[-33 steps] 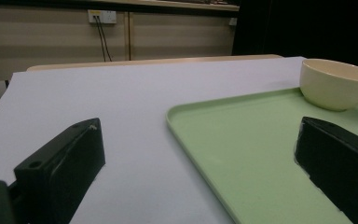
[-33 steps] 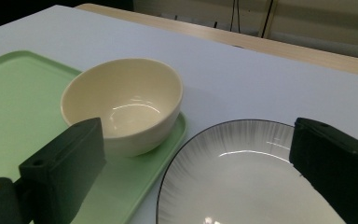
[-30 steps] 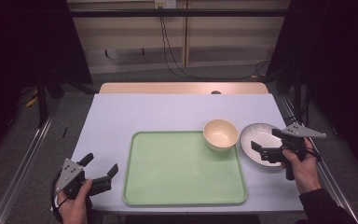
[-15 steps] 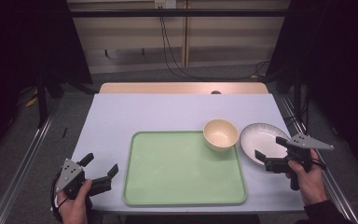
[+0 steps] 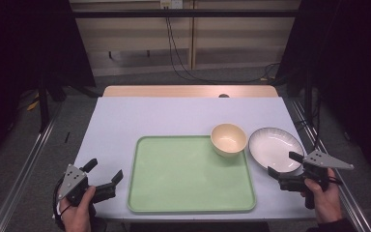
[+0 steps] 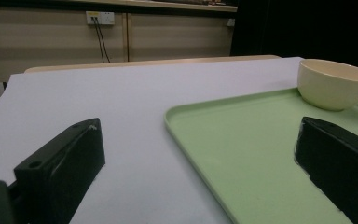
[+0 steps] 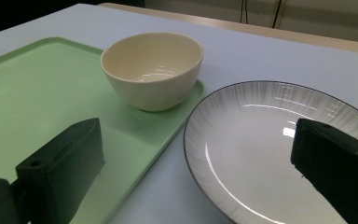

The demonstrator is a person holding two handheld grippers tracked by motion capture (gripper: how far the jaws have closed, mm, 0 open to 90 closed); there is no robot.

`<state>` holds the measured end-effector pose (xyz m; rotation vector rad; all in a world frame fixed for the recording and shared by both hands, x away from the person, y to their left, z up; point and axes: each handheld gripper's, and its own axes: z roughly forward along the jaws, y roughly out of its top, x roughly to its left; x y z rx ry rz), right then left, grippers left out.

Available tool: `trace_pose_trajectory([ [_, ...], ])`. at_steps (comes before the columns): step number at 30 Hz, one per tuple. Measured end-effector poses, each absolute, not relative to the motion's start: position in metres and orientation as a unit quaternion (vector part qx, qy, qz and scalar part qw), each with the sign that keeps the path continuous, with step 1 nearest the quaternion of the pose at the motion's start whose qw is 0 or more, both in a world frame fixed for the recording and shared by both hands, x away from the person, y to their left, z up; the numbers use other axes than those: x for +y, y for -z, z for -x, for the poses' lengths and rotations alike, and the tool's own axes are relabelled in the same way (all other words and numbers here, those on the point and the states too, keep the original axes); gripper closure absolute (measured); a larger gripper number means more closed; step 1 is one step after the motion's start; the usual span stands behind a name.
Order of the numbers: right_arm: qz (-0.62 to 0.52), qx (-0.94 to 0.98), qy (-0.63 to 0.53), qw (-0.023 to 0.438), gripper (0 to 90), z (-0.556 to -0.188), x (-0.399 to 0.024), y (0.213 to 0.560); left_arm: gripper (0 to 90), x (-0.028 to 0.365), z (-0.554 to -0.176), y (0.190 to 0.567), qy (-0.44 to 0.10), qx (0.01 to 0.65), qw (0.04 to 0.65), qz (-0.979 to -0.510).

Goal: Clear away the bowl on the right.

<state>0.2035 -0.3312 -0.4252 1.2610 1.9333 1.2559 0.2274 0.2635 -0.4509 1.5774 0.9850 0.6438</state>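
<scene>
Right gripper (image 5: 284,170) has backed off the plate (image 5: 275,148) toward the table's near right edge, jaws wide and empty — plate released just off the tray's (image 5: 188,174) right edge; left gripper (image 5: 104,178) idle, agape, empty, near left corner.

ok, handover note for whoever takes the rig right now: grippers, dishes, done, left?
Left gripper: open, empty, at the tray's left edge.
Right gripper: open, empty, at the plate's near rim.
Plate: on the table, right of the tray.
Bowl: on the tray's far right corner.
Done: bowl on tray.
Left: probably moving the plate onto the tray.
</scene>
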Motion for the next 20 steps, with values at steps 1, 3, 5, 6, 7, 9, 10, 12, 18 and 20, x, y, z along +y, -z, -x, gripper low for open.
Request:
trace_pose_trajectory([
  [1, -0.463, 0.71, -0.464, 0.255, 2.0, -0.202, -0.332, 0.425, 1.6, 0.264, -0.227, 0.451, -0.271, 0.415, 0.555, -0.668],
  [3, -0.466, 0.707, -0.467, 0.258, 2.1, -0.197, -0.333, 0.427, 1.6, 0.264, -0.227, 0.451, -0.269, 0.416, 0.556, -0.667],
  [5, -0.467, 0.702, -0.469, 0.262, 2.1, -0.193, -0.333, 0.431, 1.6, 0.263, -0.227, 0.451, -0.273, 0.416, 0.554, -0.668],
  [6, -0.466, 0.704, -0.469, 0.26, 2.1, -0.192, -0.333, 0.433, 1.5, 0.263, -0.227, 0.451, -0.273, 0.415, 0.553, -0.669],
  [7, -0.465, 0.707, -0.466, 0.258, 2.1, -0.191, -0.333, 0.435, 1.5, 0.263, -0.227, 0.451, -0.272, 0.414, 0.552, -0.671],
  [9, -0.466, 0.71, -0.458, 0.262, 2.2, -0.19, -0.333, 0.438, 1.5, 0.263, -0.228, 0.451, -0.272, 0.415, 0.553, -0.669],
  [10, -0.464, 0.713, -0.455, 0.264, 2.2, -0.189, -0.334, 0.438, 1.5, 0.263, -0.228, 0.451, -0.271, 0.415, 0.554, -0.669],
  [12, -0.468, 0.707, -0.459, 0.265, 2.3, -0.187, -0.335, 0.439, 1.5, 0.264, -0.228, 0.451, -0.27, 0.414, 0.556, -0.668],
  [18, -0.465, 0.71, -0.455, 0.27, 2.3, -0.183, -0.336, 0.441, 1.5, 0.264, -0.229, 0.451, -0.267, 0.411, 0.555, -0.673],
  [20, -0.464, 0.711, -0.455, 0.27, 2.1, -0.183, -0.335, 0.441, 1.5, 0.263, -0.23, 0.451, -0.27, 0.413, 0.552, -0.672],
])
